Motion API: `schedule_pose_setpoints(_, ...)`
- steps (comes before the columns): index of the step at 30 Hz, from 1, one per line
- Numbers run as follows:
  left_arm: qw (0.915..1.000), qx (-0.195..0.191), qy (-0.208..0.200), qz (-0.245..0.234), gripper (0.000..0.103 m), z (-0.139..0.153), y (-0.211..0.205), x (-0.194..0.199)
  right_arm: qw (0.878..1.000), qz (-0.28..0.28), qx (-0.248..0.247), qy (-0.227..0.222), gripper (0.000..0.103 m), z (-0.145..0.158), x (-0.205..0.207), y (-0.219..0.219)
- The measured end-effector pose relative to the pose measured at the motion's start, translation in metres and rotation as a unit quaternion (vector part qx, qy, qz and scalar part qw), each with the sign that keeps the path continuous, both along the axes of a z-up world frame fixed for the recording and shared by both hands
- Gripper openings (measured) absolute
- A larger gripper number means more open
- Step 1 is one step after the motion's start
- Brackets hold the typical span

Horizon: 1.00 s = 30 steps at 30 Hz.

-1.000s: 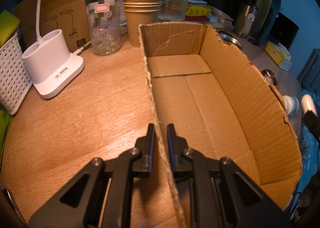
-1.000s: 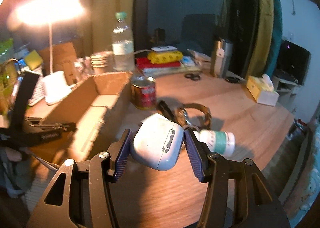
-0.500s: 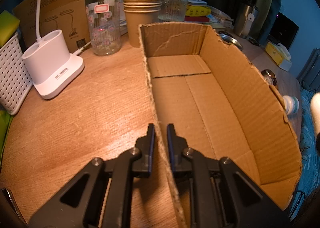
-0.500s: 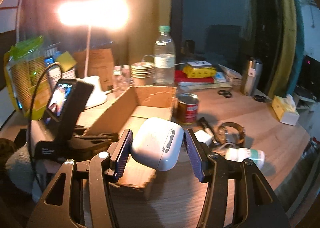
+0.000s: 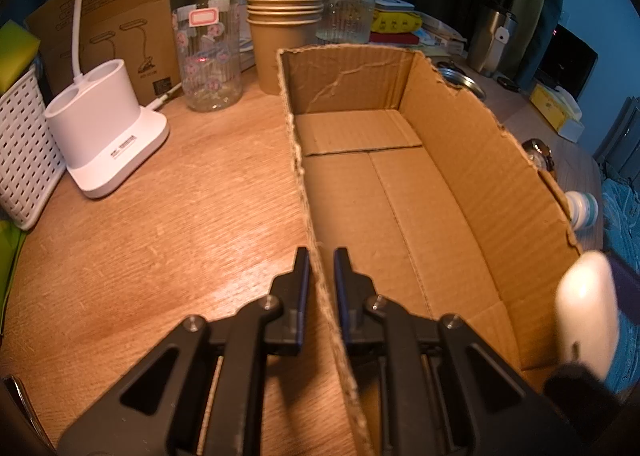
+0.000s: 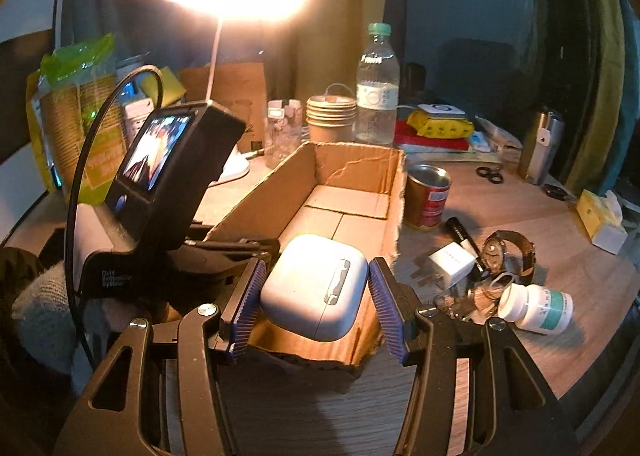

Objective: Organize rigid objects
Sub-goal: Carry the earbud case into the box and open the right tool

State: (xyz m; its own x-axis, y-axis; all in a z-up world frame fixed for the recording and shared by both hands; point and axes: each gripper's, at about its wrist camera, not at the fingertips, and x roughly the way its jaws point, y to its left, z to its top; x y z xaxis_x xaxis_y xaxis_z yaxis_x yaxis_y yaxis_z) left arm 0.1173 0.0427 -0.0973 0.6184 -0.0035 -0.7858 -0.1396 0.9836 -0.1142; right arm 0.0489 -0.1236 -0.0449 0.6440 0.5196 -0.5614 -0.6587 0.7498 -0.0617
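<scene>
— Which step?
— Placing: right gripper (image 6: 314, 306) clamps the rounded white plastic earbud case (image 6: 316, 292) above the open brown cardboard box's (image 5: 472, 160) near end.
— Left gripper (image 5: 320, 268)?
— Pinching the box's left wall. Next: lower, release inside.

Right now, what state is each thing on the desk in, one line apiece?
cardboard box: open, empty inside
left gripper: shut on the box wall
right gripper: holding the earbud case
earbud case: lid closed, above the box
red can: upright, open-topped
pill bottle: lying down, capped
water bottle: upright, capped
</scene>
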Motion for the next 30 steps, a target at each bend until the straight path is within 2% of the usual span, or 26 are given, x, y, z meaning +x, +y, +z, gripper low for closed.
schedule_pose_setpoints(10,1.0,0.0,0.0,0.0,0.013,0.0,0.0,0.0,1.0,0.014,-0.013,0.014,0.057,-0.006,-0.001,0.004)
schedule_pose_setpoints(14,1.0,-0.001,0.001,0.0,0.013,0.0,0.0,0.0,1.0,0.009,-0.013,0.011,0.067,-0.005,0.0,0.002)
schedule_pose_setpoints(21,1.0,-0.001,0.0,0.001,0.013,0.001,-0.001,0.002,1.0,0.008,0.003,0.003,0.07,0.003,-0.001,-0.004)
schedule_pose_setpoints(30,1.0,-0.002,0.0,0.0,0.013,0.001,-0.001,0.002,0.999,-0.032,0.023,-0.009,0.07,0.015,0.009,-0.032)
